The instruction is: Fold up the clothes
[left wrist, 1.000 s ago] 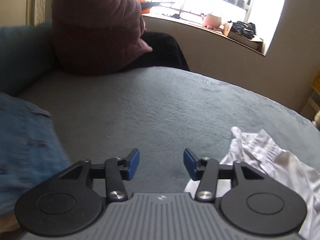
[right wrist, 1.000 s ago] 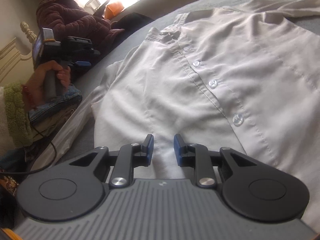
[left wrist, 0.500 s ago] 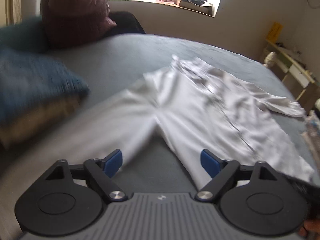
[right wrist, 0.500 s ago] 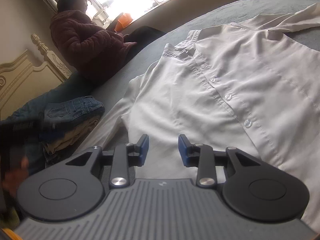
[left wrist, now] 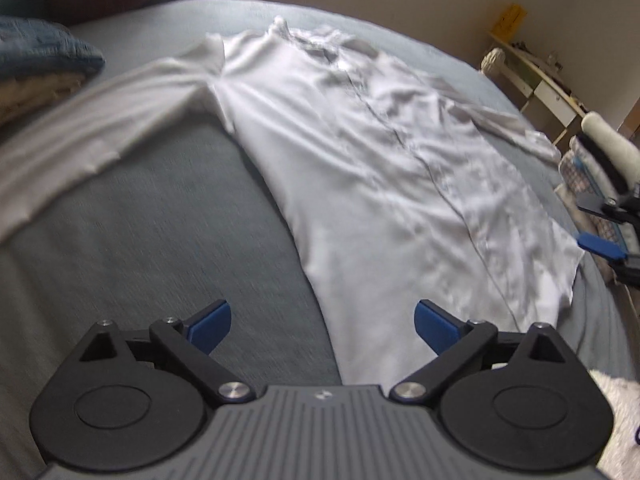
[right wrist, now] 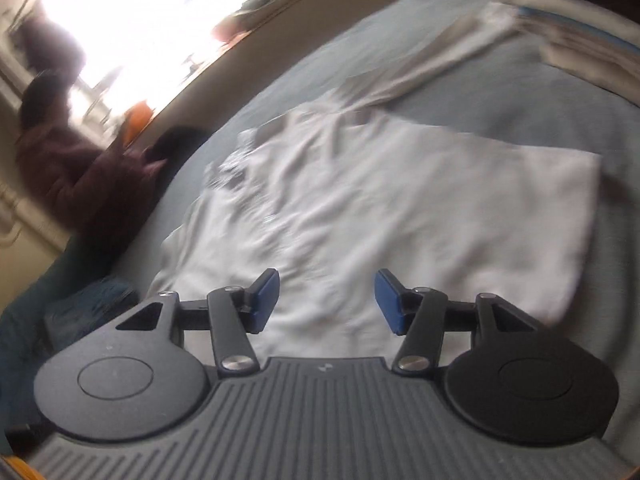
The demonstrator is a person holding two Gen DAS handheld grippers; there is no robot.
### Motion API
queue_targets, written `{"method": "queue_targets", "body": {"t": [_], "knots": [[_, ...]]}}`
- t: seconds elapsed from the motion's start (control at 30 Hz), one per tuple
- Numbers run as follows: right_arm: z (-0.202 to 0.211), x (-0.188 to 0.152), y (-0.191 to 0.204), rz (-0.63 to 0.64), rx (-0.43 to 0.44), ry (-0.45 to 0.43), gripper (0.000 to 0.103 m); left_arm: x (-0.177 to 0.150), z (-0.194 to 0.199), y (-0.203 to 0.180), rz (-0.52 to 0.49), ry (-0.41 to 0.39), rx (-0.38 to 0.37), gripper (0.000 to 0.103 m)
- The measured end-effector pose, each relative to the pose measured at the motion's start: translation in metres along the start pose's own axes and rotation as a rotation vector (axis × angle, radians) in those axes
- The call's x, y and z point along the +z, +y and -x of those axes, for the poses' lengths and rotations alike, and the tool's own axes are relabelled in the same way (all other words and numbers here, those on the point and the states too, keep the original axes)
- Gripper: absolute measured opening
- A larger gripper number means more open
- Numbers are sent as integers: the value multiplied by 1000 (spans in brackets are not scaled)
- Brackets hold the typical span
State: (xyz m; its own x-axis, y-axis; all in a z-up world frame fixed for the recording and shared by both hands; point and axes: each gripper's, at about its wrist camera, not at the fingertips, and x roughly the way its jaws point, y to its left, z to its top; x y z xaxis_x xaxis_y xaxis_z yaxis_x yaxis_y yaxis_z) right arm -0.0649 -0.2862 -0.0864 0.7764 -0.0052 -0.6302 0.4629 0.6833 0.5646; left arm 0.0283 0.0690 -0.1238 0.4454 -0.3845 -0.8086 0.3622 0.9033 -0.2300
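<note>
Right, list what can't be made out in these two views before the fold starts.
- White button-up shirt: its buttons are smeared by motion blur in both wrist views.
- Its long left sleeve: the cuff runs off the left wrist view's edge.
- Folded blue denim pile: cut by the frame edge, so its count is unclear.
- Seated person in a maroon jacket: blurred and backlit in the right wrist view.
- Right gripper: whether it touches the cloth.

White shirt point(left wrist: 360, 152) on grey-blue bedcover point(left wrist: 160, 216).
Blue pads point(left wrist: 210, 325) on black grippers; denim-blue jeans point(left wrist: 44, 50) over cream cloth point(left wrist: 28, 94); maroon jacket point(right wrist: 76, 172); checked fabric point(left wrist: 588, 168) at the edge.
</note>
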Motion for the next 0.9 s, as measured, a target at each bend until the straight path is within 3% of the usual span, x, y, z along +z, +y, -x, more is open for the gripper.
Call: {"method": "queue_targets", "body": {"t": [0.13,0.23,0.37,0.5,0.6,0.9], "knots": [[0,-14,2,2,24,48,57,-11,-5,-9,-24,25,43,99],[-14,-32,42,138,82,103,71,-17,-8,-16,-45,44,84,100],[-36,-55,89,305,101,149,84,-19,-12,-25,-127,75,215,100],[-45,-72,107,433,51,163,92,-22,-16,-32,-227,91,280,100],[-43,-77,102,470,2,151,97,-21,-18,-31,-246,101,289,100],[-42,-73,95,470,-102,68,102,-10,-12,-10,-126,87,346,100]]}}
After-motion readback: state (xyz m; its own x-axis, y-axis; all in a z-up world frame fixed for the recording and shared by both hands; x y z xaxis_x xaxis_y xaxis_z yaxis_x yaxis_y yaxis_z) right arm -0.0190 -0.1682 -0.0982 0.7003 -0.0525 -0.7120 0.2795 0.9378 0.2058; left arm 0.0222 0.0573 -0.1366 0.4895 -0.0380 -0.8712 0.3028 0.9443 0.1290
